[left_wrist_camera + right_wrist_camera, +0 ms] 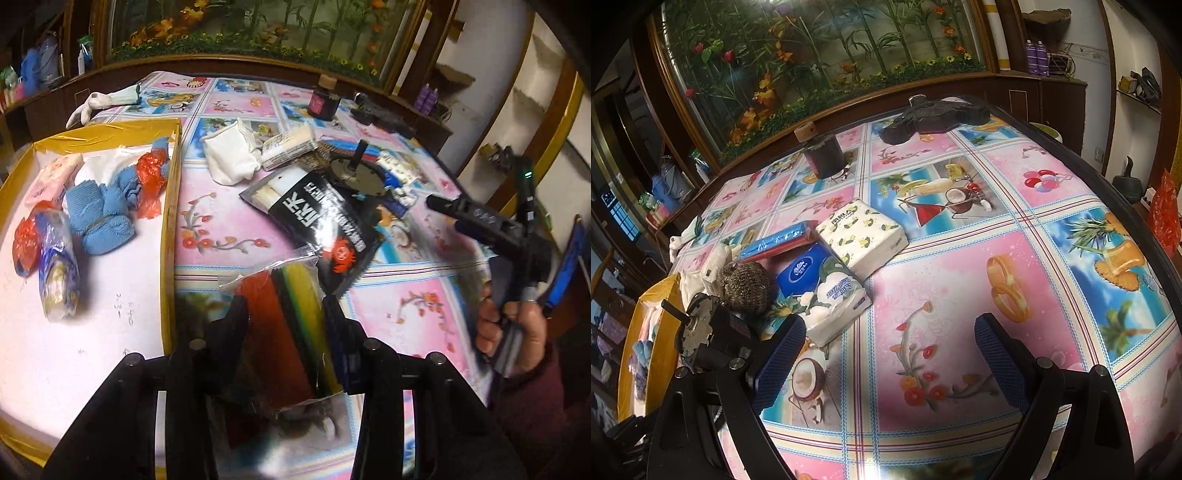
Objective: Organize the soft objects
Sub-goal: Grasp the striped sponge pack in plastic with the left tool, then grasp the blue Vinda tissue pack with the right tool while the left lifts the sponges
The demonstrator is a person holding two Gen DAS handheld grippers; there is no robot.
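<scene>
One sponge pack (pixel 284 317), left gripper (pixel 286 314) clamped, seemingly lengthwise away.

I see a clear bag of sponges (pixel 288 306), red, black, green and yellow in stripes, tilted above the tablecloth beside the gold-edged box (pixel 168 206). In that box lie blue knitted cloths (pixel 99 214), red plastic wraps (pixel 149 177), a pink pack (pixel 55 177) and a wrapped roll (pixel 59 266). On the table I see a white cloth (pixel 231 155), a black pouch (pixel 321 218), and tissue packs (pixel 862 234).
</scene>
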